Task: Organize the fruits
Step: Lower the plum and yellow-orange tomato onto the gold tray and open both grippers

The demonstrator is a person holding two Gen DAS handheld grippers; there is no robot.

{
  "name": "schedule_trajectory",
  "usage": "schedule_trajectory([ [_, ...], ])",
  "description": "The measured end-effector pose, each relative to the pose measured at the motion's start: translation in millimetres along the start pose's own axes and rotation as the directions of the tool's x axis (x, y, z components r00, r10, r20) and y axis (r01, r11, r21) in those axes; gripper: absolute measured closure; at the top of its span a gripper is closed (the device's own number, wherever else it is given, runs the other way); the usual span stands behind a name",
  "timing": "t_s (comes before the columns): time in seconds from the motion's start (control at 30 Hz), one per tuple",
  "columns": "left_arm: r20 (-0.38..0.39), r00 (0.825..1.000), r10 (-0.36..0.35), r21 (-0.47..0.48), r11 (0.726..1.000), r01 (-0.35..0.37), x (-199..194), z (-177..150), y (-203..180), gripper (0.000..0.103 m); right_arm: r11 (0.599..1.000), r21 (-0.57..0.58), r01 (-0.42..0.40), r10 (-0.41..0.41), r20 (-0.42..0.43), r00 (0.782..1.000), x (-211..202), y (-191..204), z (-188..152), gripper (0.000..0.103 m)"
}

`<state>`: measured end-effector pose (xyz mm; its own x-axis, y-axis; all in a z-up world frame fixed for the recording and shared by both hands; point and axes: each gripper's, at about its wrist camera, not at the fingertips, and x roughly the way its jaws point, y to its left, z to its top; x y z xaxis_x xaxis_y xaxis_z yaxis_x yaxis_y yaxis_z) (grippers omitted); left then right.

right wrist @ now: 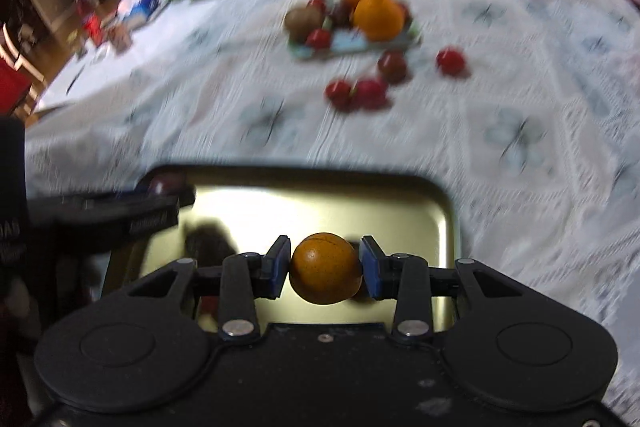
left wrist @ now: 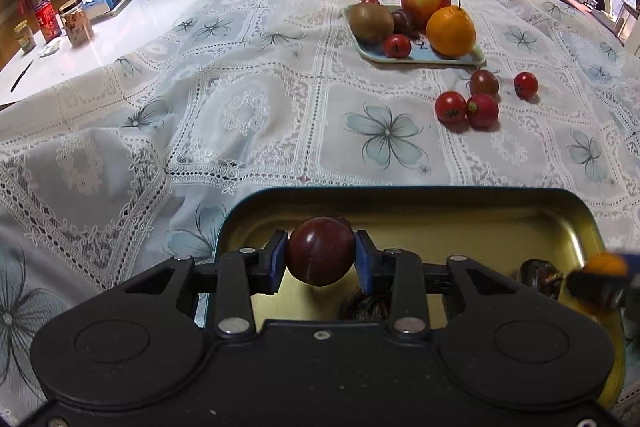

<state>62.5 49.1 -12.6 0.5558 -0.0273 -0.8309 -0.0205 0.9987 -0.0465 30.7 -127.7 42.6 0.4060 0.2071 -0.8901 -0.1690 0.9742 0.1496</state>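
Both fruits over the tin, ready to set down

Our left gripper (left wrist: 321, 254) pinches a dark plum (left wrist: 321, 250) and our right gripper (right wrist: 325, 269) pinches a small orange fruit (right wrist: 325, 268), each above the gold tin (left wrist: 520, 223) at 6 o'clock. We should lower each until it nearly touches the floor, clear of the dark pieces (left wrist: 538, 273) at 4 o'clock, then ease the pads apart so nothing rolls.
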Motion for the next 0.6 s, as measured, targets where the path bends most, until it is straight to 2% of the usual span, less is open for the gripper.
schedule_trajectory([
  [0.23,-0.005,1.000,0.028,0.008,1.000,-0.028,-1,-3,2,0.059,0.999,-0.050,0.004,-0.007,-0.058,0.998,11,16,-17,0.064],
  [0.6,-0.024,0.999,0.032,-0.025,0.999,-0.033,-2,0,11,0.055,0.998,-0.056,0.009,-0.013,-0.058,0.998,14,13,-15,0.063],
])
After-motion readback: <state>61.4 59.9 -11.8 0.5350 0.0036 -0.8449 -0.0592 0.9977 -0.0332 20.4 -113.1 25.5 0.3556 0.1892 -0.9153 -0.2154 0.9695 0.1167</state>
